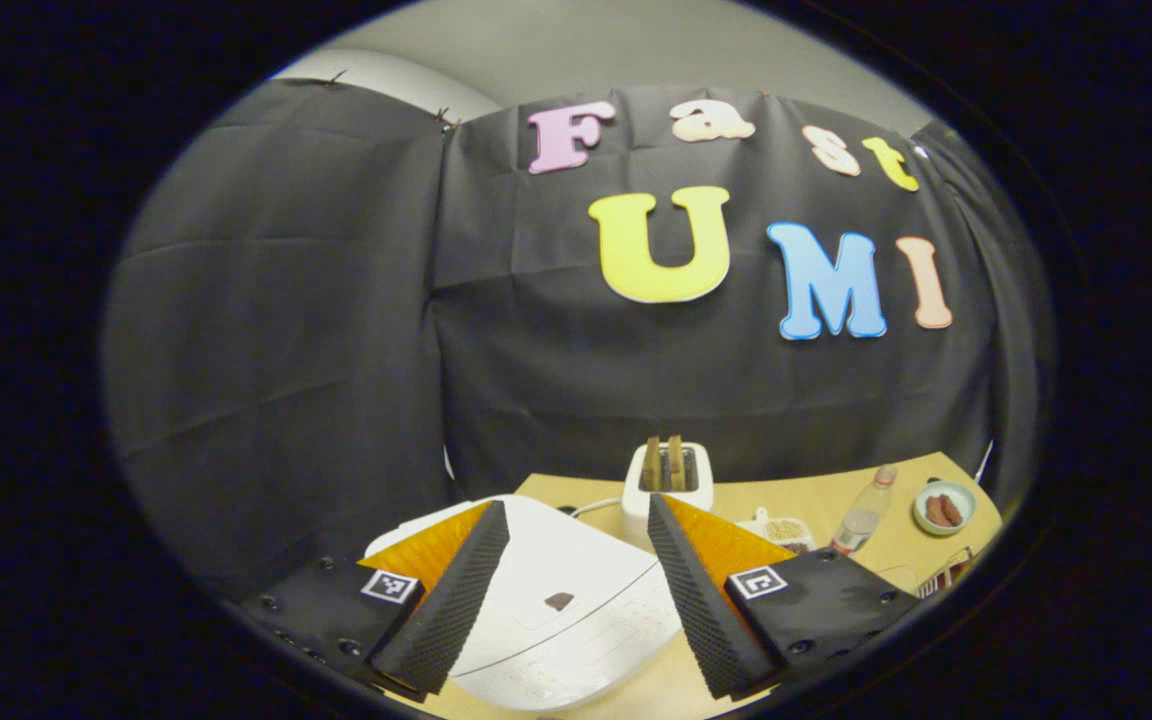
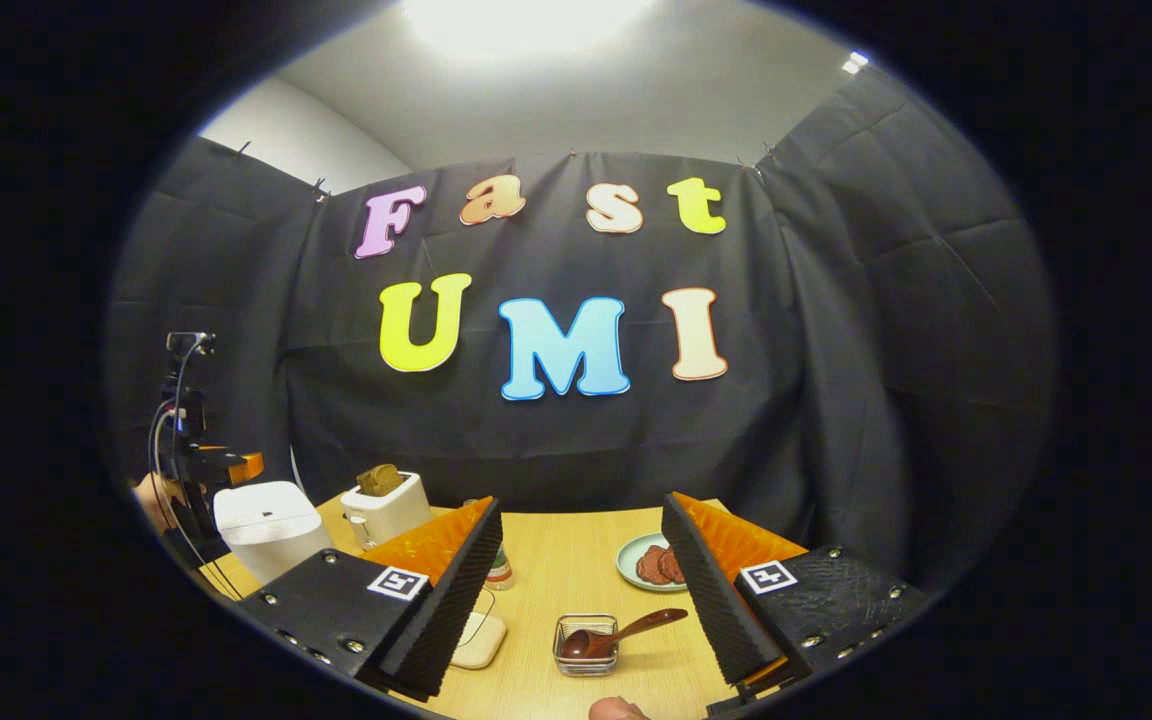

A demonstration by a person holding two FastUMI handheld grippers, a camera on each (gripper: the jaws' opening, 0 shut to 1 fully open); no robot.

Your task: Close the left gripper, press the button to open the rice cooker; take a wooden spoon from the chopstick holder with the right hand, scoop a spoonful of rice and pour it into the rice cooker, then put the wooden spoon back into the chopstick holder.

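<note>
The white rice cooker (image 1: 536, 560) sits with its lid down right under my left gripper (image 1: 576, 505), whose fingers stand wide open above the lid. A small dark button (image 1: 558, 601) shows on the lid between them. In the right gripper view the cooker (image 2: 271, 525) is at the far left, with the left gripper (image 2: 201, 465) and a hand over it. My right gripper (image 2: 581, 500) is open and holds nothing. Below it a wooden spoon (image 2: 626, 630) lies in a small clear chopstick holder (image 2: 586, 655), handle pointing right.
A white toaster (image 1: 668, 480) with toast stands behind the cooker. A dish of grains (image 1: 784, 530), a bottle (image 1: 861, 515) and a plate of reddish food (image 1: 944, 508) lie to the right on the wooden table (image 2: 576, 570). A white dish (image 2: 476, 640) sits near the holder.
</note>
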